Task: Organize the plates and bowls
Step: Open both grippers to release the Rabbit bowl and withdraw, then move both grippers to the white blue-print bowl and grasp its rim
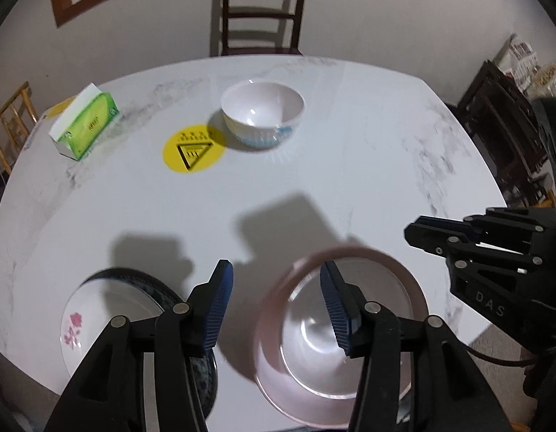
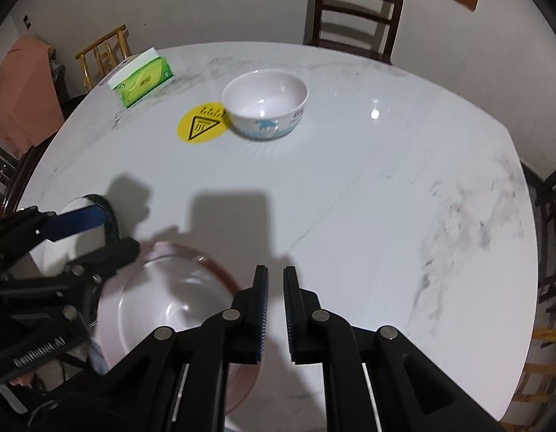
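A pink-rimmed bowl (image 1: 314, 367) sits at the table's near edge; it also shows in the right wrist view (image 2: 170, 309). My left gripper (image 1: 276, 288) is open, its right finger over the bowl's inside and its left finger outside the rim. A flower-patterned plate with a dark rim (image 1: 94, 320) lies to the left. A white bowl with blue print (image 1: 262, 115) stands farther back, also seen in the right wrist view (image 2: 265, 104). My right gripper (image 2: 275, 291) is nearly shut and empty, just right of the pink bowl.
A white marble table (image 1: 350, 180) carries a yellow warning sticker (image 1: 193, 151) and a green tissue box (image 1: 85, 126) at the back left. A dark wooden chair (image 1: 261, 7) stands behind the table. Dark furniture (image 1: 501, 126) is at the right.
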Action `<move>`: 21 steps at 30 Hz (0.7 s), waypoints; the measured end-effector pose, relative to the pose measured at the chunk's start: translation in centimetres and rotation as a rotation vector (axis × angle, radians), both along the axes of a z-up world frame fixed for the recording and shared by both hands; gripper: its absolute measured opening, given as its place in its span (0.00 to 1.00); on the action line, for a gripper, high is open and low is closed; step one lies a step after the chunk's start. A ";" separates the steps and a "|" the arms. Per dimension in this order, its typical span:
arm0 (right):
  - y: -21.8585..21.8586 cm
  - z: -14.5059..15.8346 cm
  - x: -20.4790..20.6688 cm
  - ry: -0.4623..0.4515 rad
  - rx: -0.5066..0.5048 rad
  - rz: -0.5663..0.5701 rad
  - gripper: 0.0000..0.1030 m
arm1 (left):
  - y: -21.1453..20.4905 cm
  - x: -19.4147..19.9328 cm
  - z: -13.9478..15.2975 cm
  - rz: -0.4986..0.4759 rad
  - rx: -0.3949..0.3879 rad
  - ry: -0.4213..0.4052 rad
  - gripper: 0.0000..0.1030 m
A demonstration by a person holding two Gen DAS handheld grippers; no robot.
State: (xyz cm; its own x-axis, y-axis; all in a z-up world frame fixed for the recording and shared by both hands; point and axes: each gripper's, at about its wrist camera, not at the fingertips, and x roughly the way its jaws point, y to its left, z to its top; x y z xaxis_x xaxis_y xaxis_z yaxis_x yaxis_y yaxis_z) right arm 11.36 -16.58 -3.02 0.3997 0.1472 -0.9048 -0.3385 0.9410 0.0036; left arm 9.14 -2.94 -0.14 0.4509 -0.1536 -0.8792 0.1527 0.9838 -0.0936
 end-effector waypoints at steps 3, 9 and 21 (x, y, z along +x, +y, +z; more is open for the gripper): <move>-0.4 -0.3 0.8 -0.005 0.007 -0.007 0.09 | 0.8 0.9 -0.2 0.035 0.002 -0.010 0.46; -1.1 -1.3 3.1 -0.011 0.047 -0.028 0.09 | 2.4 2.9 -0.8 0.114 -0.001 -0.025 0.46; -2.1 -2.9 8.9 0.007 0.153 -0.051 0.13 | 4.7 9.3 -2.3 0.233 0.016 -0.027 0.51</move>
